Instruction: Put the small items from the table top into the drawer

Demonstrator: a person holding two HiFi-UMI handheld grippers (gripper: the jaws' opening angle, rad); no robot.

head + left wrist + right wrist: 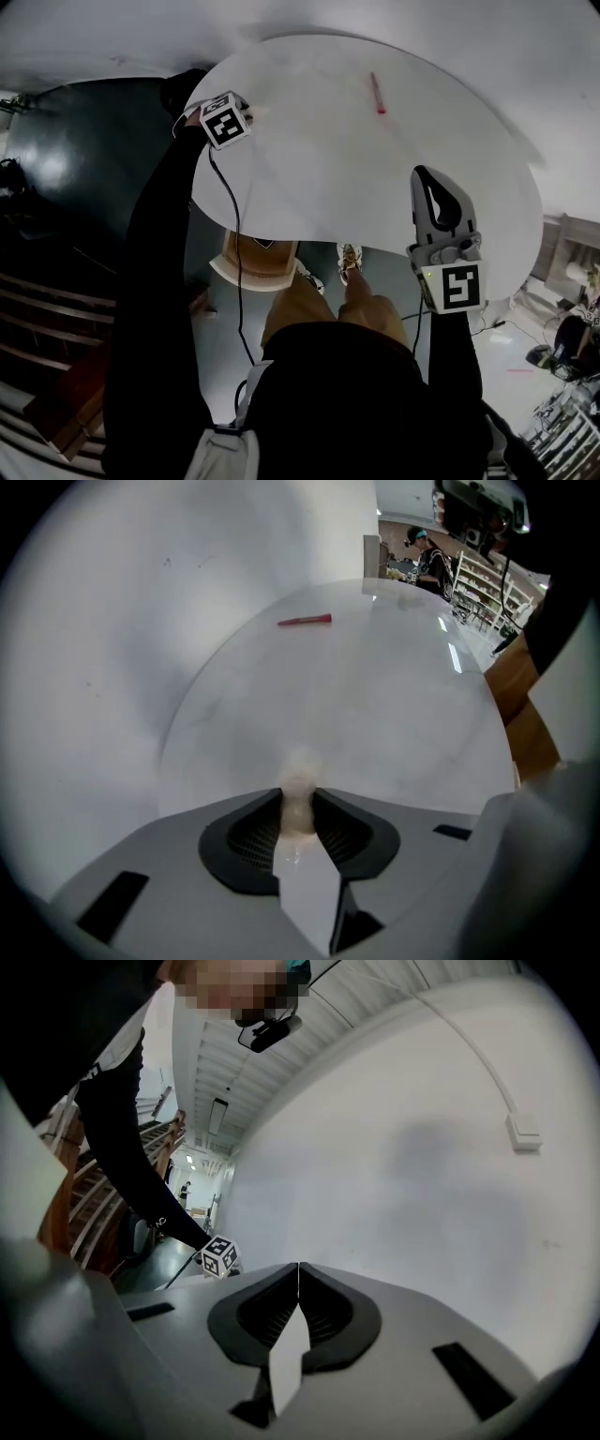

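White and round, the table (375,197) is nearly bare. At the table's left edge the left gripper (298,810) points steeply down onto the top, its jaws drawn in on a small pale lump (301,772). The lump fills the narrow gap between the pads and its tip sticks out just past them. I cannot tell what the lump is; it looks soft and cream-coloured. The steep angle suits a pick from a flat top, since the pads can close on both sides of something low.

A red pen (377,94) lies on the table's far side, well apart from both grippers. By the look of it, it is the only other small item left to stow.

The right gripper (298,1269) hangs over the table's near right edge, pointing about level at the wall. Its jaws are fully together with nothing between them, so it seems parked out of the way.

Under the table's near edge a wooden box with a pale rim (255,264) shows, probably the open drawer. If so, the lump needs to come across the table's rim and down to reach it.
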